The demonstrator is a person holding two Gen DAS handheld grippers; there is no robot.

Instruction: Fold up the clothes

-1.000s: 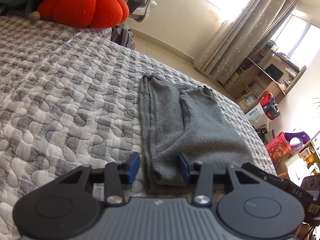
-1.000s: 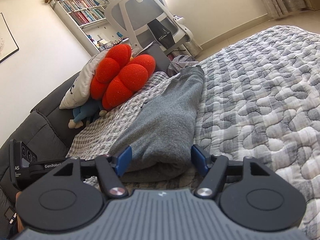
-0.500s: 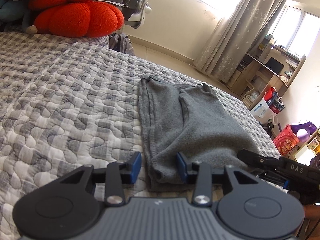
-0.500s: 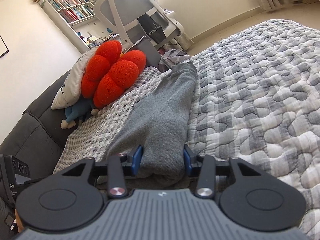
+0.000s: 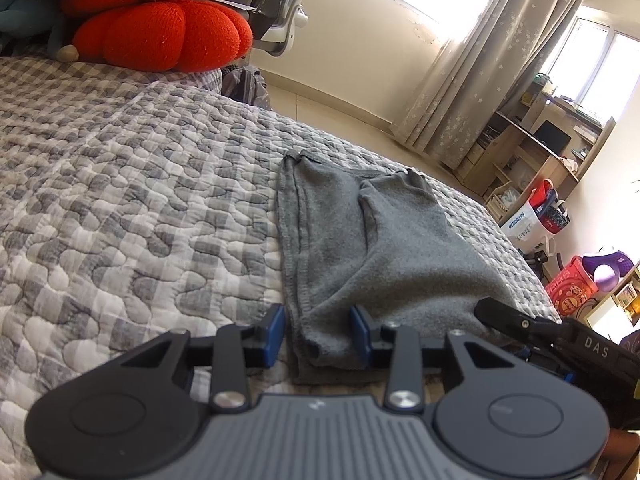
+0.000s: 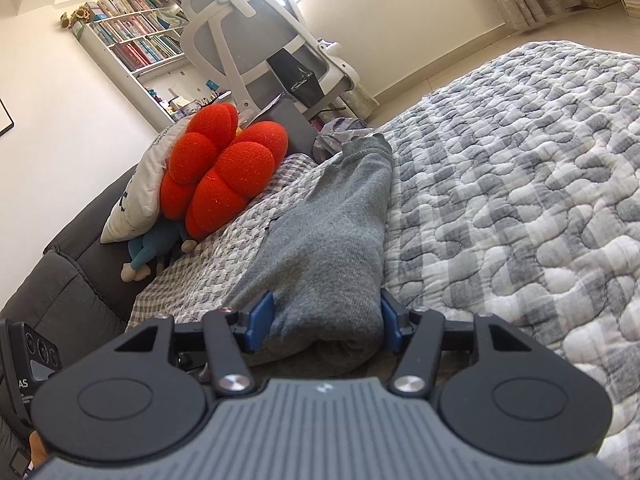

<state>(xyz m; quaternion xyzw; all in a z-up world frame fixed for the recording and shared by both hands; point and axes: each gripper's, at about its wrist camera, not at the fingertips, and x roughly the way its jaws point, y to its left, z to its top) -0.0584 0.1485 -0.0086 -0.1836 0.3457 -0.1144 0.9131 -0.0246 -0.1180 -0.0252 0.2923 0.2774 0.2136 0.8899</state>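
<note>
A grey knit garment (image 5: 372, 248) lies folded lengthwise on the quilted bed (image 5: 120, 208). My left gripper (image 5: 318, 338) straddles its near corner with blue pads on either side, jaws partly open, cloth between them. In the right wrist view the same garment (image 6: 336, 240) stretches away from me. My right gripper (image 6: 324, 322) has its jaws around the thick near end, pads touching the cloth on both sides. The right gripper's body (image 5: 560, 336) shows at the lower right of the left wrist view.
A red flower cushion (image 6: 224, 176) and a white pillow (image 6: 136, 196) lean on a dark sofa (image 6: 60, 288) by the bed. A grey office chair (image 6: 256, 56) and bookshelf (image 6: 136, 44) stand behind. A desk (image 5: 536, 156), curtain (image 5: 492, 64) and boxes lie beyond the bed's far edge.
My right gripper narrowed onto the garment's end, then widened a little. My left gripper shifted slightly forward over the corner, its opening about the same.
</note>
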